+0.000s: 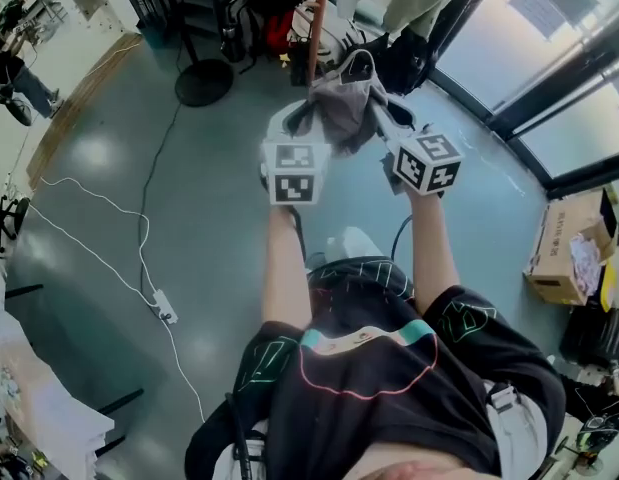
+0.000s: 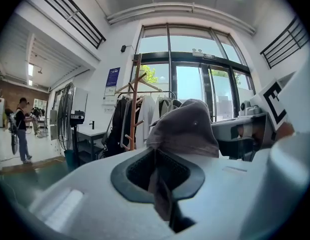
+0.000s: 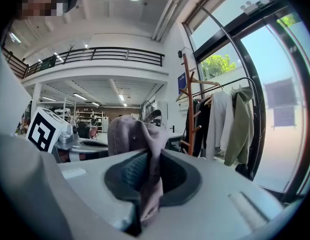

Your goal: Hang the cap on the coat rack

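Low in the left gripper view, my left gripper [image 2: 158, 179] has its jaws pressed narrow on a fold of the cap [image 2: 187, 129], with cloth trailing down through the slot between them. My right gripper [image 3: 144, 181] does the same on the other side, jaws nearly together with a strip of the cap's fabric pinched in the gap. In the head view the grey-brown cap hangs stretched between both grippers at the upper middle of the frame, above the grey-green floor [image 1: 199, 218]. Just beyond it stands the wooden coat rack [image 1: 316, 13], its pole at the top centre. The cap is close in front of the rack and not on any peg. In the right gripper view, jackets [image 3: 230, 124] hang on a rail to the right of the rack, beside tall windows [image 3: 280, 94]. A white cable [image 1: 109, 218] crosses the floor at the left, and a cardboard box [image 1: 564, 253] sits at the right edge.
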